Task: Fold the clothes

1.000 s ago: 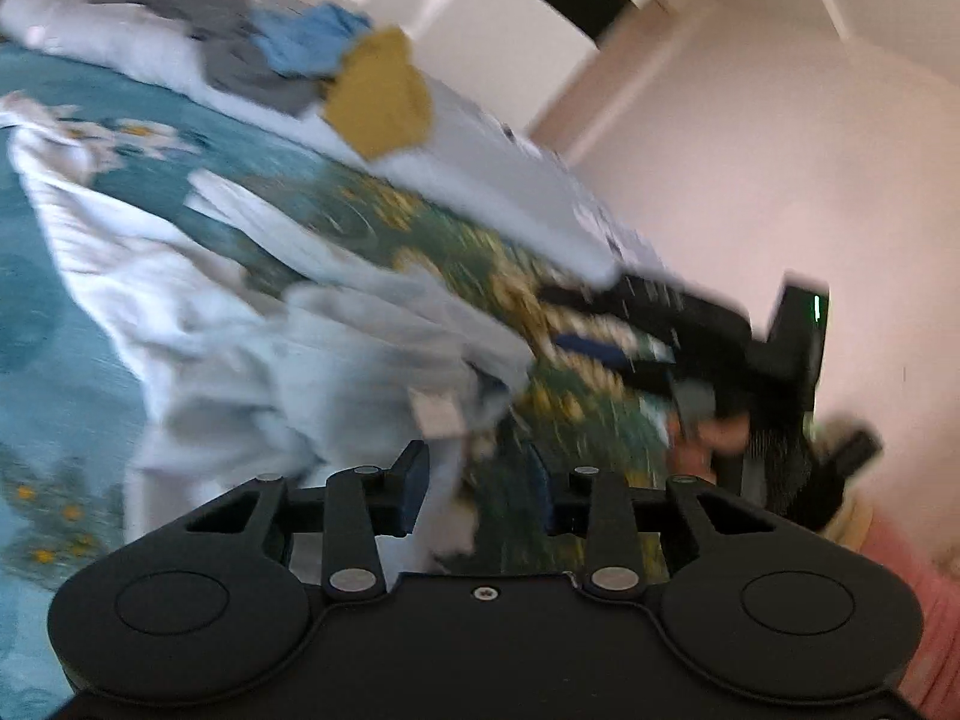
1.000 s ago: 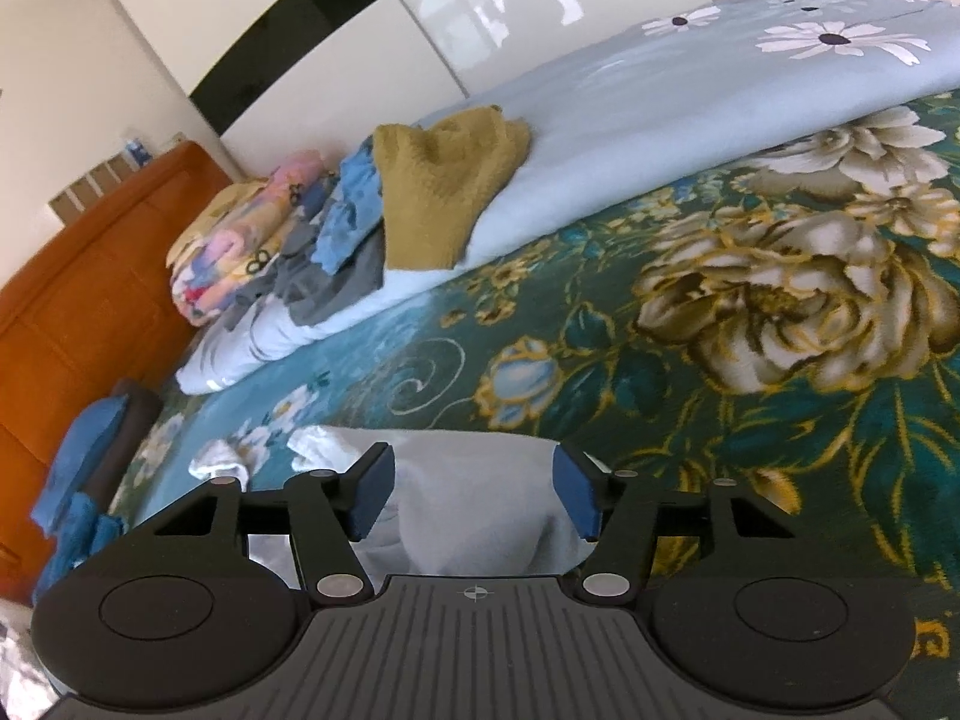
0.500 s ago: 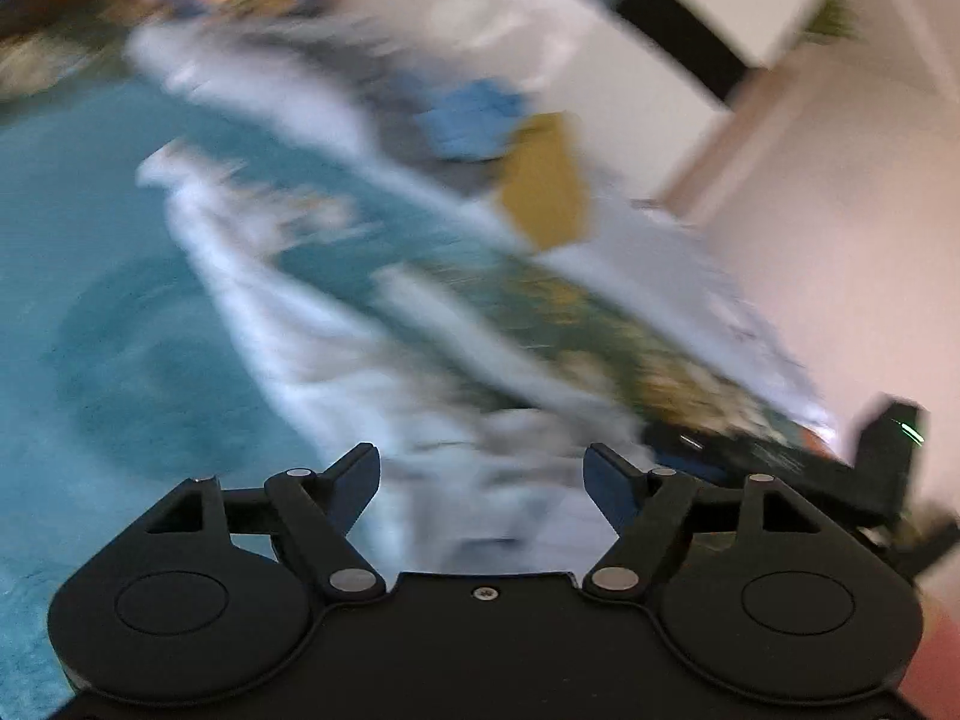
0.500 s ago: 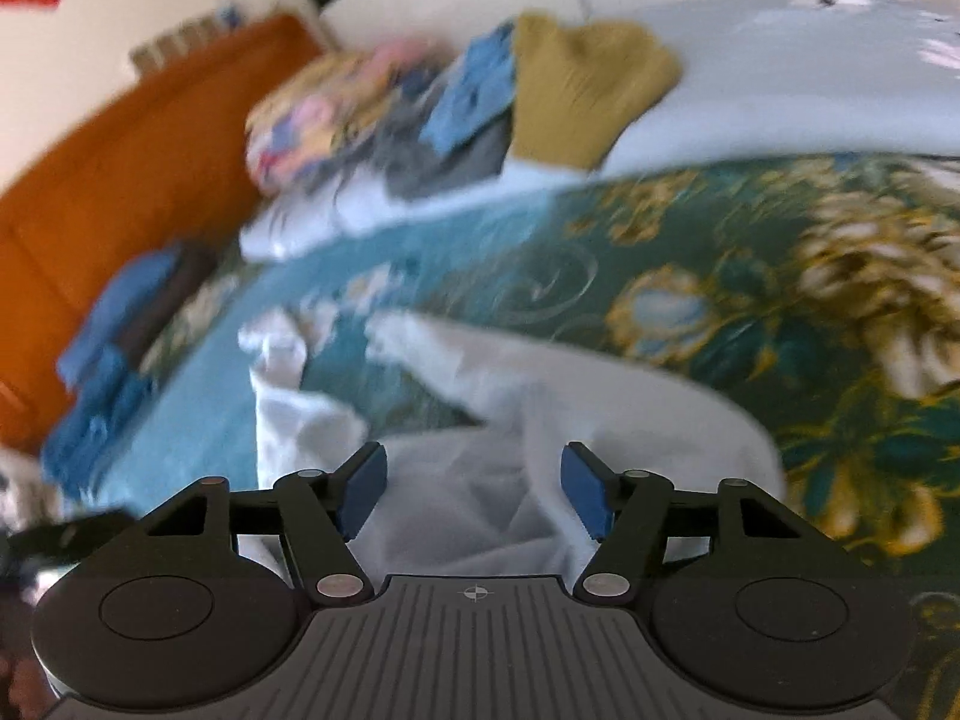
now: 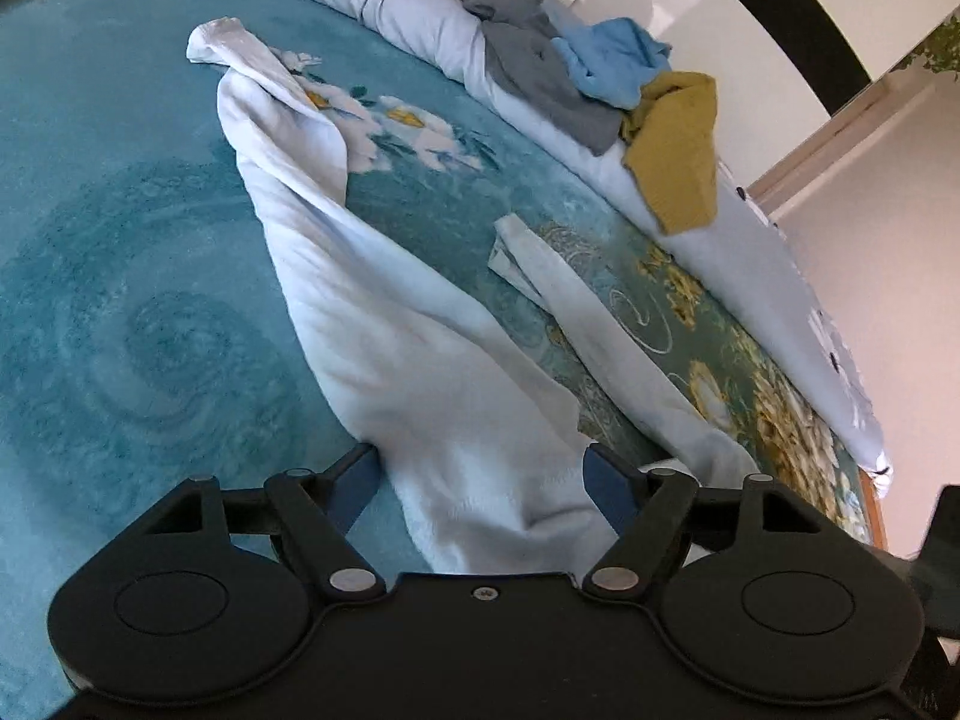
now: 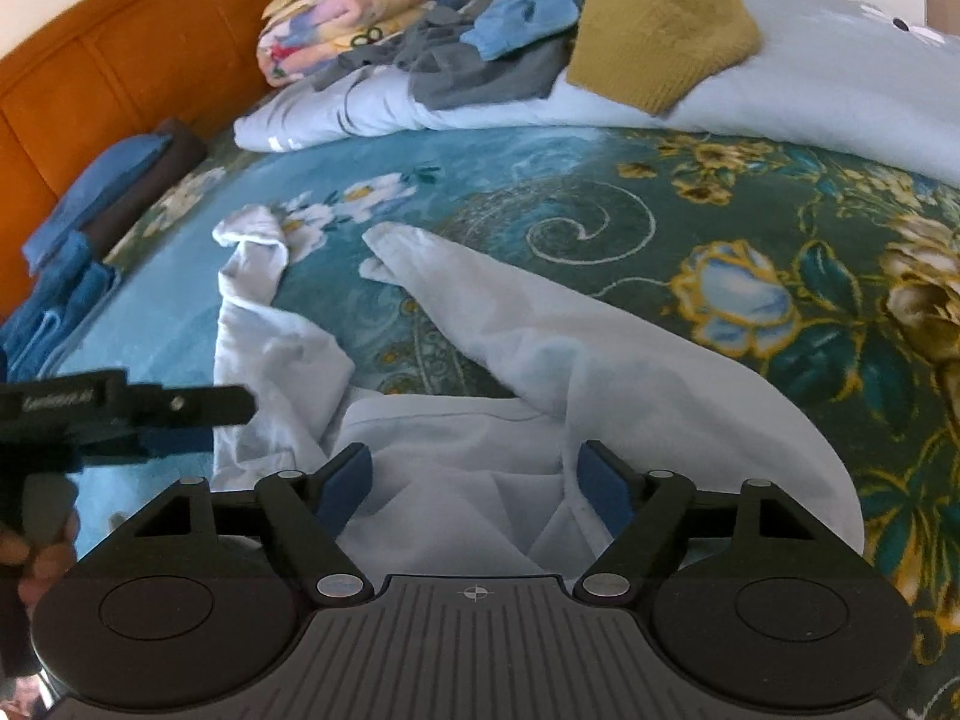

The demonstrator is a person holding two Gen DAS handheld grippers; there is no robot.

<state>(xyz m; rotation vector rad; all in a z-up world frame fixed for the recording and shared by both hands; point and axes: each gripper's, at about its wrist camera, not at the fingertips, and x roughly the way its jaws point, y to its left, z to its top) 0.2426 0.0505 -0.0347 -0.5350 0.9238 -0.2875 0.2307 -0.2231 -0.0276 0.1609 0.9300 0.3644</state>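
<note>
Lying crumpled on a teal floral bedspread [image 6: 750, 228], a white garment [image 5: 420, 372] stretches beneath both claws. The left gripper [image 5: 483, 480] stands wide, cloth between its blue pads but unpinched; the right gripper [image 6: 474, 480] is opening over the fabric, gripping nothing.

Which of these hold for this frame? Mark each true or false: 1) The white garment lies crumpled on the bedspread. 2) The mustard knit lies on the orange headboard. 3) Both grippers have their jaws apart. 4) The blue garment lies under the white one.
1) True: the white garment lies unfolded on the floral bedspread.
2) False: the mustard knit lies on the pale blue duvet, away from the headboard.
3) True: left gripper open; right gripper jaws opening, cloth between them.
4) False: the blue garment sits in the pile beside the knit.
</note>
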